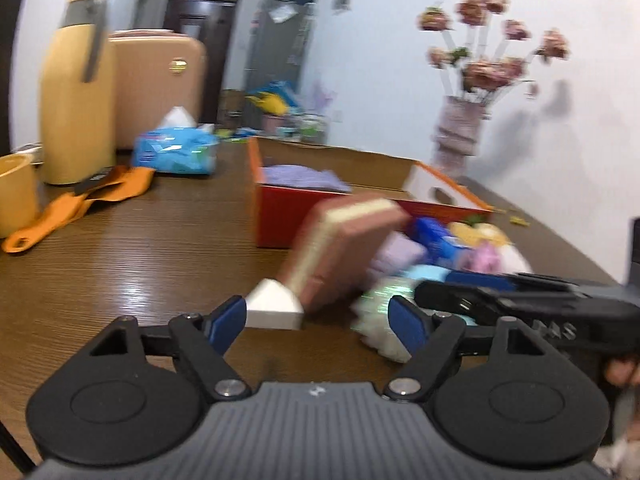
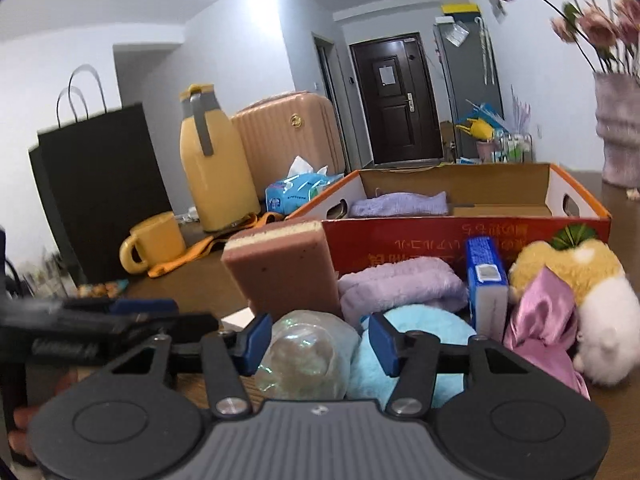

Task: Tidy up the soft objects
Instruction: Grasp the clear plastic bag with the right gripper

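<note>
Right wrist view: right gripper (image 2: 316,342) jaws bracket, unclamped, a clear crinkly plastic ball (image 2: 306,354).
Left gripper (image 1: 318,318) jaws apart, empty; the leaning brown-and-cream sponge block (image 2: 280,268) could topple if nudged.

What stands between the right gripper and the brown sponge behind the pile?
A clear crinkly bundle sits between the right gripper's fingers, directly before the brown sponge; a blue plush lies beside it.
</note>
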`<state>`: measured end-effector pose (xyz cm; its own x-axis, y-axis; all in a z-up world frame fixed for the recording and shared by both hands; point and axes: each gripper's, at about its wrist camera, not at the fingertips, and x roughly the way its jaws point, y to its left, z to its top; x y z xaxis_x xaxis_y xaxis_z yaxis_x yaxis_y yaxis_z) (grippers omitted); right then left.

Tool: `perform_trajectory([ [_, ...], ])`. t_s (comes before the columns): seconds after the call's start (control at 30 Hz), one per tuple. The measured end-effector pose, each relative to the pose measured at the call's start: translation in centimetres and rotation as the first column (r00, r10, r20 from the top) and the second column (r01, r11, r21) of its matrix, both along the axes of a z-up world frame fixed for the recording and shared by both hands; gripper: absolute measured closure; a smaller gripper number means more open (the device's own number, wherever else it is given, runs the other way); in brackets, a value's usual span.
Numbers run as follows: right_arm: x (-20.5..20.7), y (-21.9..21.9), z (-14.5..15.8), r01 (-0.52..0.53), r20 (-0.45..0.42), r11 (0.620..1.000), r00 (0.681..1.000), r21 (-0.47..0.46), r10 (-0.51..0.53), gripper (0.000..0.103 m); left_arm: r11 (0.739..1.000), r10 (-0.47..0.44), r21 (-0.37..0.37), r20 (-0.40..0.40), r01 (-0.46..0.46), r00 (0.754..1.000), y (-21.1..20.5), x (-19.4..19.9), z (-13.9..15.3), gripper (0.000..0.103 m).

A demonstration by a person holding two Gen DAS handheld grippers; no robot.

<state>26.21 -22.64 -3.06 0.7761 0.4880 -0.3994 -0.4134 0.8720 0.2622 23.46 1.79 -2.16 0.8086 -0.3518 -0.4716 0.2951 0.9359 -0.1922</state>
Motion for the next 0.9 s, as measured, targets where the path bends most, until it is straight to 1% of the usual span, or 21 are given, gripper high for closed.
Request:
perform_trajectory([
  [0.03, 0.0, -0.3, -0.1, 0.006, -0.006, 1.000, 1.000, 0.005, -0.006, 0.050, 1.000, -0.026, -0.011, -0.001, 0.026, 1.000, -0.5, 0.0, -0.1, 0.023],
  [0.1, 0.3, -0.8, -0.4, 0.010, -0.026, 1.000, 1.000, 0.026, -0.009, 0.057, 0.997, -0.069, -0.030, -0.013, 0.069, 0.998, -1.6, 0.2, -0.6, 0.029],
  [0.13, 0.5, -1.0, -0.6, 0.003, -0.037, 0.999, 0.999, 0.043, -0.001, 0.059, 0.996, -0.080, -0.030, -0.020, 0.079, 0.997, -2.1, 0.5, -0.9, 0.039],
  [0.17, 0.9, -1.2, -1.0, -0.004, -0.058, 0.998, 0.998, 0.066, 0.008, 0.061, 0.996, -0.082, -0.028, -0.029, 0.081, 0.996, -2.5, 0.9, -1.3, 0.053],
  [0.2, 1.3, -1.3, -1.3, -0.004, -0.081, 0.996, 0.997, 0.090, 0.011, 0.063, 0.996, -0.080, -0.030, -0.044, 0.079, 0.996, -2.7, 1.3, -1.6, 0.061],
  [0.23, 1.5, -1.4, -1.6, -0.010, -0.091, 0.994, 0.996, 0.111, 0.020, 0.068, 0.995, -0.095, -0.048, -0.059, 0.092, 0.994, -2.8, 1.7, -1.9, 0.074],
  [0.27, 1.7, -1.4, -1.8, -0.019, -0.099, 0.992, 0.995, 0.128, 0.031, 0.076, 0.991, -0.116, -0.082, -0.070, 0.110, 0.991, -2.6, 2.1, -2.1, 0.086],
  [0.3, 1.9, -1.4, -2.0, -0.022, -0.114, 0.990, 0.993, 0.141, 0.039, 0.083, 0.987, -0.128, -0.104, -0.082, 0.119, 0.988, -2.5, 2.3, -2.3, 0.092],
  [0.33, 2.1, -1.4, -2.1, -0.026, -0.129, 0.989, 0.991, 0.146, 0.045, 0.096, 0.986, -0.133, -0.112, -0.089, 0.123, 0.987, -2.5, 2.4, -2.5, 0.097],
  [0.4, 1.8, -1.2, -2.1, -0.031, -0.122, 0.990, 0.991, 0.135, 0.048, 0.097, 0.987, -0.122, -0.113, -0.092, 0.111, 0.988, -2.3, 2.3, -2.6, 0.100],
  [0.5, 0.9, -1.2, -1.7, -0.038, -0.110, 0.989, 0.992, 0.145, 0.054, 0.100, 0.988, -0.118, -0.108, -0.083, 0.109, 0.989, -2.2, 1.6, -2.2, 0.101],
  [0.6, -0.8, -1.5, -1.0, -0.035, -0.093, 0.989, 0.994, 0.142, 0.049, 0.100, 0.987, -0.127, -0.103, -0.061, 0.120, 0.990, -2.4, 0.2, -1.5, 0.101],
  [0.73, -3.4, -2.0, 0.3, -0.023, -0.063, 0.988, 0.997, 0.156, 0.033, 0.101, 0.988, -0.135, -0.074, -0.032, 0.133, 0.990, -2.9, -1.8, -0.1, 0.101],
  [0.9, -5.8, -2.9, 2.0, -0.001, -0.008, 0.986, 1.000, 0.164, 0.002, 0.101, 0.985, -0.159, -0.065, 0.030, 0.160, 0.987, -3.6, -3.7, 1.8, 0.102],
])
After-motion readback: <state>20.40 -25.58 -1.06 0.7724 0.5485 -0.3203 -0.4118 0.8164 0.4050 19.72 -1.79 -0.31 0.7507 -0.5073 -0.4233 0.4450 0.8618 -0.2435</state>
